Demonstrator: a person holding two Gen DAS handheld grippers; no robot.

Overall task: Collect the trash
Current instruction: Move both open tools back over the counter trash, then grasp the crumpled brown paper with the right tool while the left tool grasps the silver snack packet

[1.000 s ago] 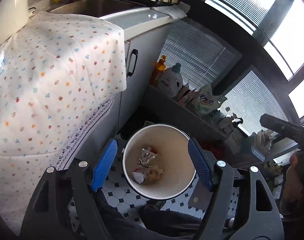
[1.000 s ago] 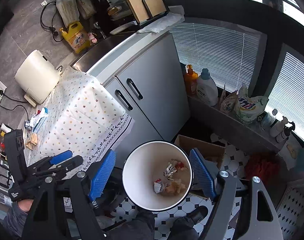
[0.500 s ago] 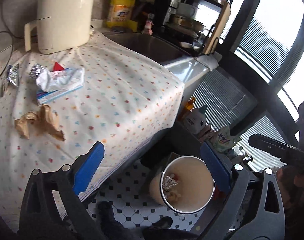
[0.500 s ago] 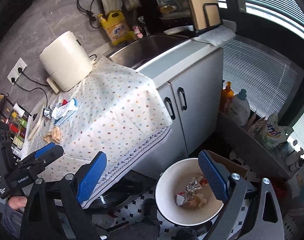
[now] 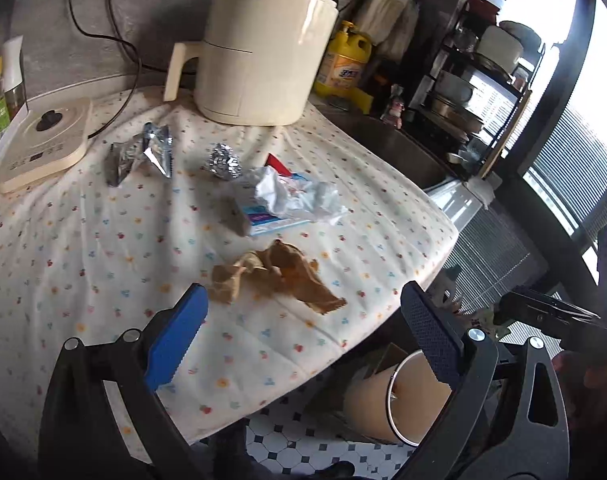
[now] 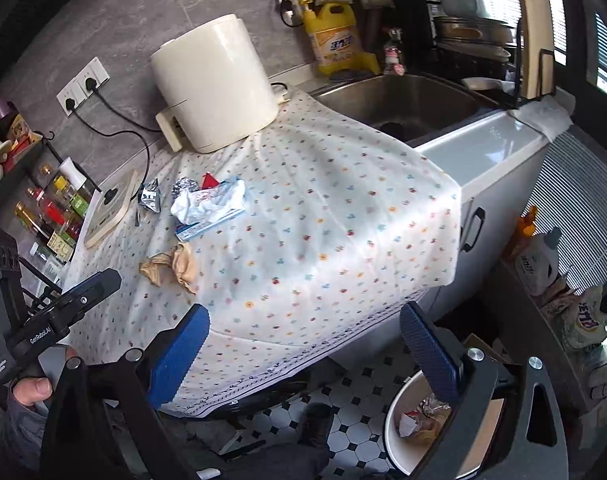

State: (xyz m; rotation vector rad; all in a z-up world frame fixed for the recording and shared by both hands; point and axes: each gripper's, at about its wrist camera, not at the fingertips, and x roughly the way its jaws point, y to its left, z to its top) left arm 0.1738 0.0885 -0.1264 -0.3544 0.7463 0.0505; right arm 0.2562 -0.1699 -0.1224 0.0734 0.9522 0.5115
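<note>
my left tongs (image 5: 303, 320) spread wide, nothing in them | brown paper (image 5: 271, 276) on tabletop (image 5: 103, 248) just ahead | my right tongs (image 6: 303, 332) spread, empty | bin (image 6: 395, 412) below | writing too blurry

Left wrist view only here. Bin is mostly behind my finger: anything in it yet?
Observer: Yes. The right wrist view looks into the white bin: crumpled foil, a white wrapper and brown paper lie at the bottom.
Operator: Right gripper state? I only get a dark sliver of it at my right edge.
Observer: The right gripper is open. Its jaws have just been opening, and nothing is between them. Past them are only the cloth's edge and the floor.
</note>
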